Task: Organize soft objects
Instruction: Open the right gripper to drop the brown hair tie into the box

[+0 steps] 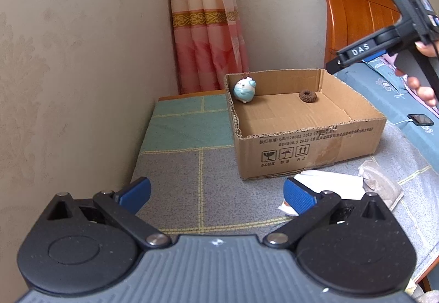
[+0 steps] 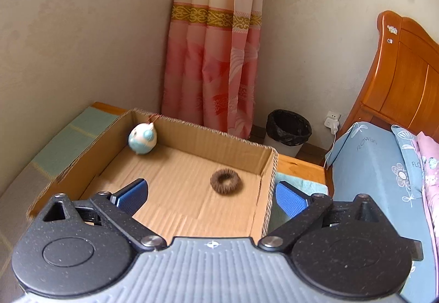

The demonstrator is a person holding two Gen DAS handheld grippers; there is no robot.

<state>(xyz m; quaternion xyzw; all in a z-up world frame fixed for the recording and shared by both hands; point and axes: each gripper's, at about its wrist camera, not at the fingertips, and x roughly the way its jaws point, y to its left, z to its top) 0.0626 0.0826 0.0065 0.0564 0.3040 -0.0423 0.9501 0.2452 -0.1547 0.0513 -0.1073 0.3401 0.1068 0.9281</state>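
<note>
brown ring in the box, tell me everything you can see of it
The ring is a small, dark brown, fuzzy loop with an open middle, much like a soft hair tie. It lies flat on the bare floor of the open cardboard box, toward the far right corner, clear of the walls. Nothing touches it; the blue and white plush sits apart at the far left corner.

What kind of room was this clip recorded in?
Most likely a bedroom in a home: a wooden headboard with floral bedding beside it, a pink curtain in the corner, and a small bin by a wall socket.
</note>
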